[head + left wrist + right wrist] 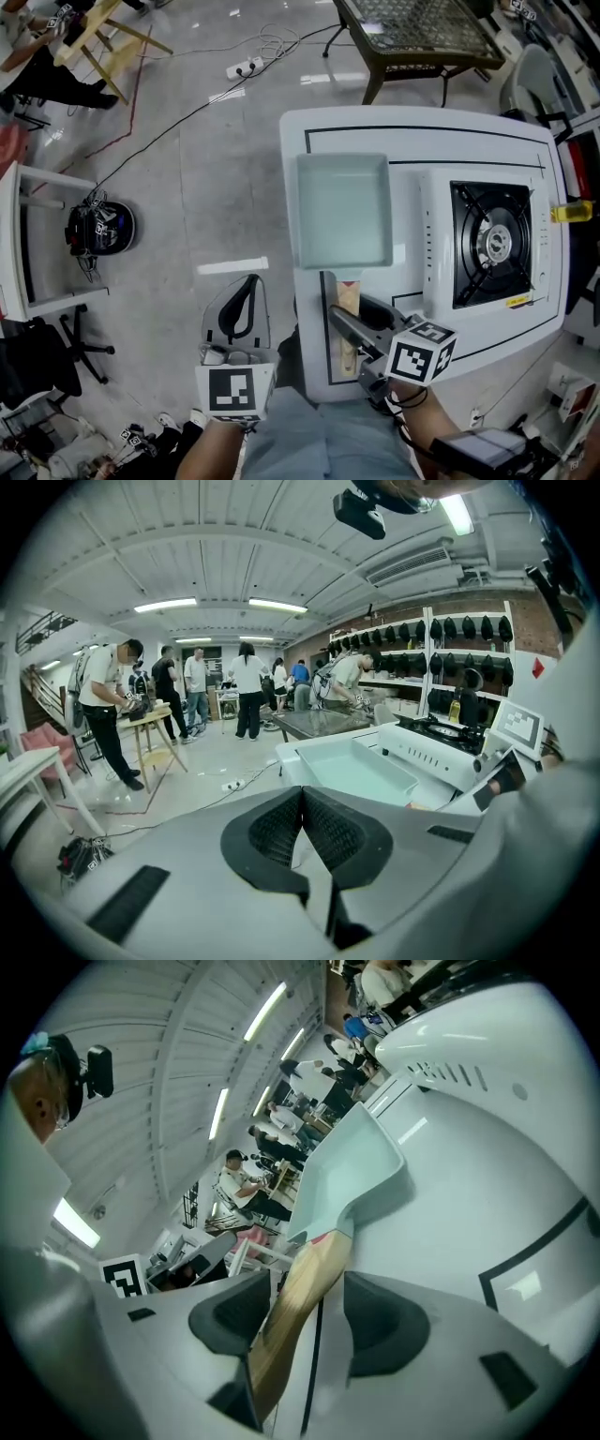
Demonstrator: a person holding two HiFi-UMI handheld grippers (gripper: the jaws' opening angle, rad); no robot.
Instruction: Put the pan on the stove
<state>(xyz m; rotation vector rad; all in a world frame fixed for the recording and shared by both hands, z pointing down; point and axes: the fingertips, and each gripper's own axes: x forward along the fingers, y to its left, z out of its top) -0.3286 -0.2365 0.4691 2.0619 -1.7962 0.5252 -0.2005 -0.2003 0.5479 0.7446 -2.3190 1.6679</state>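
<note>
A pale green square pan [343, 211] lies on the white table [309, 131], left of the portable gas stove [487, 246]. Its wooden handle [345, 361] points toward me. My right gripper [348, 307] stands open astride that handle. In the right gripper view the handle [305, 1279] runs between the two dark pads [384, 1321], leaning toward the left pad with a gap on the right. The pan [352, 1171] lies beyond it. My left gripper [249, 281] hangs off the table's near left, over the floor, shut on nothing [302, 794].
The stove's black burner [492, 242] sits bare, with a yellow tag [570, 213] at the table's right edge. On the floor lie a dark helmet [100, 228] and a power strip [244, 67] with cables. A glass-topped table [412, 33] stands beyond, and several people work in the background.
</note>
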